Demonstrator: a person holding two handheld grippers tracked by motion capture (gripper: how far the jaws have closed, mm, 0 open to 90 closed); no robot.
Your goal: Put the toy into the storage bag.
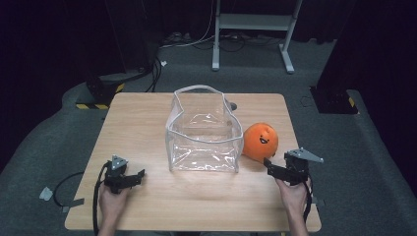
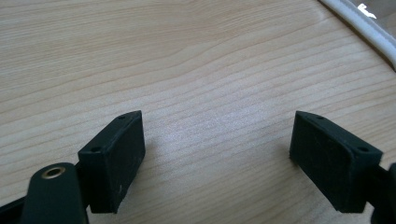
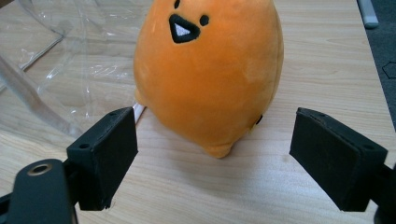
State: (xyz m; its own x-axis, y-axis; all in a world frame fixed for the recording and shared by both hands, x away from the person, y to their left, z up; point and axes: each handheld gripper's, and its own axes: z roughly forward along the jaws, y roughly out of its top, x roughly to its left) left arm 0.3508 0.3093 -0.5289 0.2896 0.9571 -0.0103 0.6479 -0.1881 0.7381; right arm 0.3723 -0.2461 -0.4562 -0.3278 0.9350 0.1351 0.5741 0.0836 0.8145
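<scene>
The right gripper (image 3: 215, 158) has its fingers (image 3: 105, 156) spread wide, nothing between them, with the orange plush toy (image 3: 210, 74) just ahead of the gap, standing on the surface (image 3: 322, 70). This looks like the approach before a grasp: next, push forward until the toy sits between the fingers, then close. The left gripper (image 2: 217, 158) is equally open over bare wood, with the clear bag (image 1: 204, 132) off beyond its fingertips. One toy, one bag, two grippers.
</scene>
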